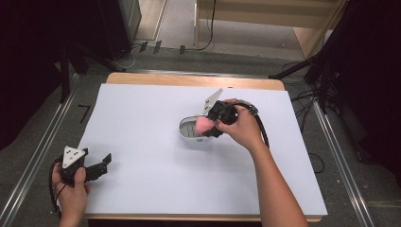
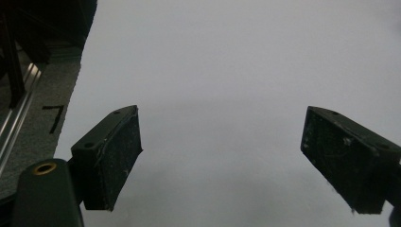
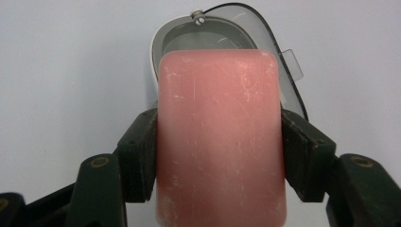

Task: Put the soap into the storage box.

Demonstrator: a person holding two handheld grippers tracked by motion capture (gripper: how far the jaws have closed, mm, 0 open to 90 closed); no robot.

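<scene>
soap, a pink bar [image 3: 221, 137], sits clamped between the pads of the right gripper [image 3: 220, 156], held just above an open white soap dish [image 3: 163, 42]; the right gripper view adds the dish's clear hinged lid [image 3: 279, 71]. the high view places the dish mid-table [image 1: 142, 142], and the left gripper [image 1: 97, 166], jaws wide apart and empty, near the left edge.

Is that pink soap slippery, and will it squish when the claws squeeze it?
The pink soap probably stays stiff: its edges look straight between the right gripper's pads. It looks dry and scuffed, so likely not very slippery.
</scene>
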